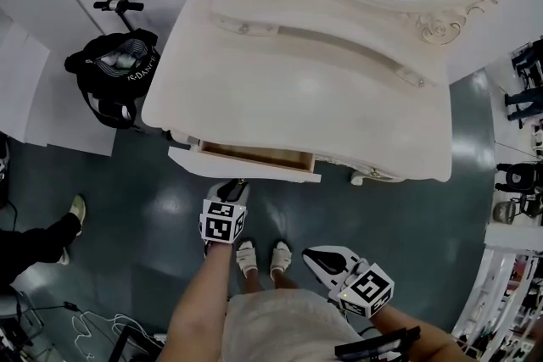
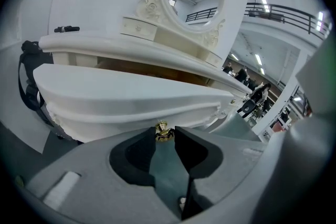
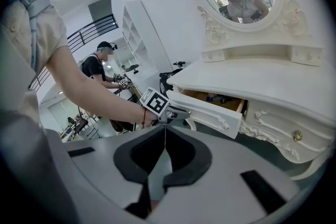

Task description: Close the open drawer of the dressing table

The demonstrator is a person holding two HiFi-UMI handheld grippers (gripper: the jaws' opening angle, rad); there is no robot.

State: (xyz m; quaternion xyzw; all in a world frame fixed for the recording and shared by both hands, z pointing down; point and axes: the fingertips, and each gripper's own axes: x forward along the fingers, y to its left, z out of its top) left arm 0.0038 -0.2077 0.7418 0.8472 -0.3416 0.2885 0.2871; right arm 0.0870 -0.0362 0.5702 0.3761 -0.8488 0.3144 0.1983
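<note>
The drawer point(image 1: 246, 166) of the dressing table point(image 1: 322, 89) stood partly open at the table's left front, the left gripper point(image 1: 233, 185) was clamped on its golden knob point(image 2: 164, 134), and further right the right gripper point(image 1: 314, 254) hung apart, jaws together.

The left gripper point(image 1: 234, 185) reaches forward and downward from a bare, outstretched left forearm point(image 1: 202, 301). Its 2 jaws stand partly closed, the pads pressing on a small gold knob point(image 2: 164, 132). The right gripper point(image 1: 316, 255) sits close to the body at the person's right side, tilted downward, with its 2 jaws pressed together and nothing between them.
</note>
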